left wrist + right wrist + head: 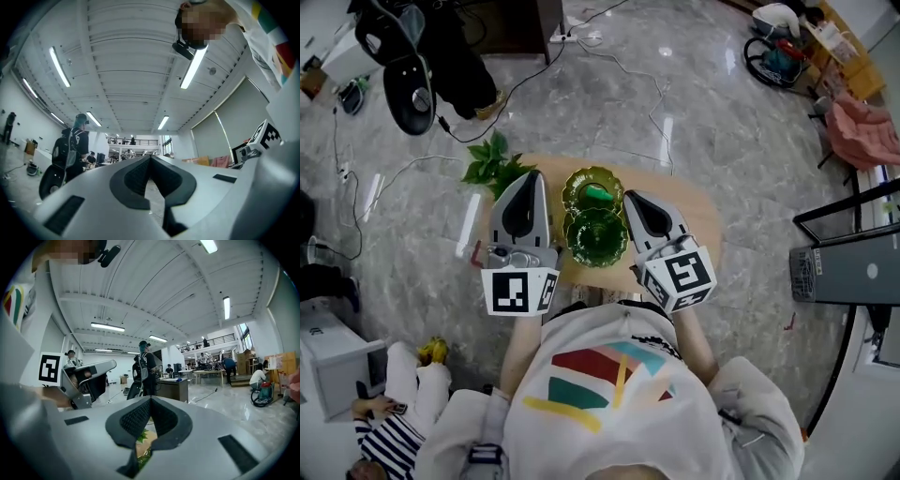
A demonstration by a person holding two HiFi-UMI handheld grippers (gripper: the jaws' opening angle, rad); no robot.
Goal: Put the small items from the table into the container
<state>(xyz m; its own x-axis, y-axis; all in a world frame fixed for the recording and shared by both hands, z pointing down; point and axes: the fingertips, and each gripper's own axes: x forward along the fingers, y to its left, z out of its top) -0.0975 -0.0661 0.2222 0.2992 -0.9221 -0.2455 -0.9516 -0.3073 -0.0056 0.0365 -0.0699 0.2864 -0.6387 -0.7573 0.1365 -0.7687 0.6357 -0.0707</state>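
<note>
On the round desk (698, 211), between the two tools, stand two green glass dishes. The farther dish (574, 180) holds one green item (598, 195); the nearer dish (596, 247) touches it, contents unclear. Left hand-held gripper (531, 176) and right hand-held gripper (630, 196) each have jaws pressed together, empty. One leafy sprig (492, 164) sits at the desk's far left edge.
</note>
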